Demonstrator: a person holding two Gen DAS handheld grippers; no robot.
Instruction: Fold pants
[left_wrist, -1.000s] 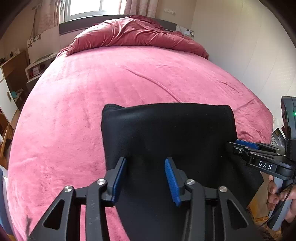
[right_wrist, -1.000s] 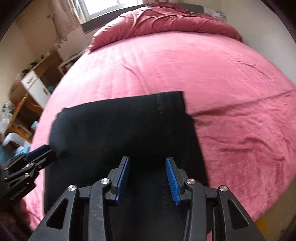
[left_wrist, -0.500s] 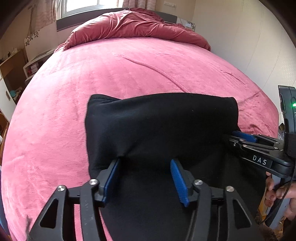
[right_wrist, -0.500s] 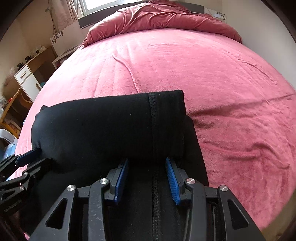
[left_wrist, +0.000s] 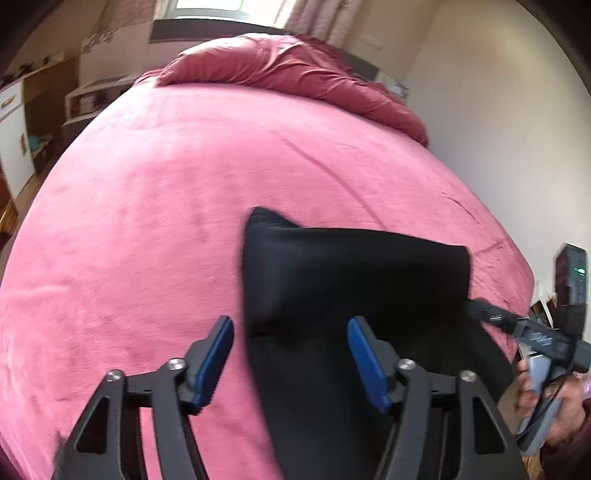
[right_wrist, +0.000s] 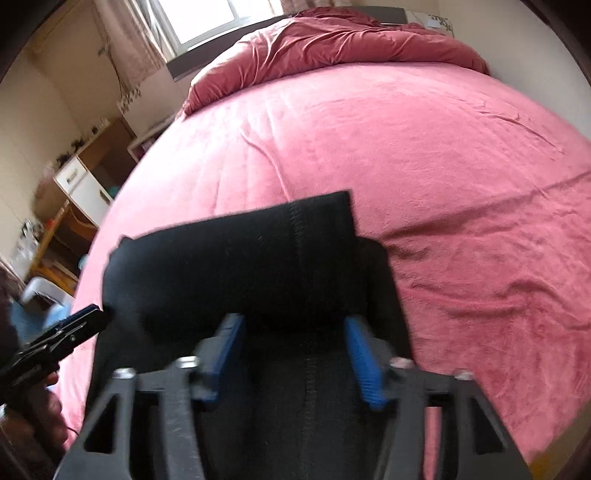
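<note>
Black pants (left_wrist: 354, 273) lie folded over on the pink bed (left_wrist: 177, 206), the upper fold resting on the layer below. My left gripper (left_wrist: 291, 356) hovers at the fold's left edge. Its jaws are opening, with one blue pad over the blanket and the other over the cloth, neither pressing. My right gripper (right_wrist: 291, 350) is over the near side of the pants (right_wrist: 240, 266), straddling the centre seam. Its jaws are opening wide and the pads stand clear of the fabric. Each gripper shows in the other's view: right gripper (left_wrist: 517, 328), left gripper (right_wrist: 74, 328).
A crumpled dark red duvet (left_wrist: 295, 70) is heaped at the head of the bed. Wooden shelves and white drawers (right_wrist: 81, 184) stand along the bed's left side. A cream wall (left_wrist: 498, 129) runs close on the right. A hand (left_wrist: 554, 410) holds the right gripper's handle.
Both pairs of jaws have spread and let go of the fold, which now lies on the lower layer. The left gripper has shifted left, so the pants sit further right in its view.
</note>
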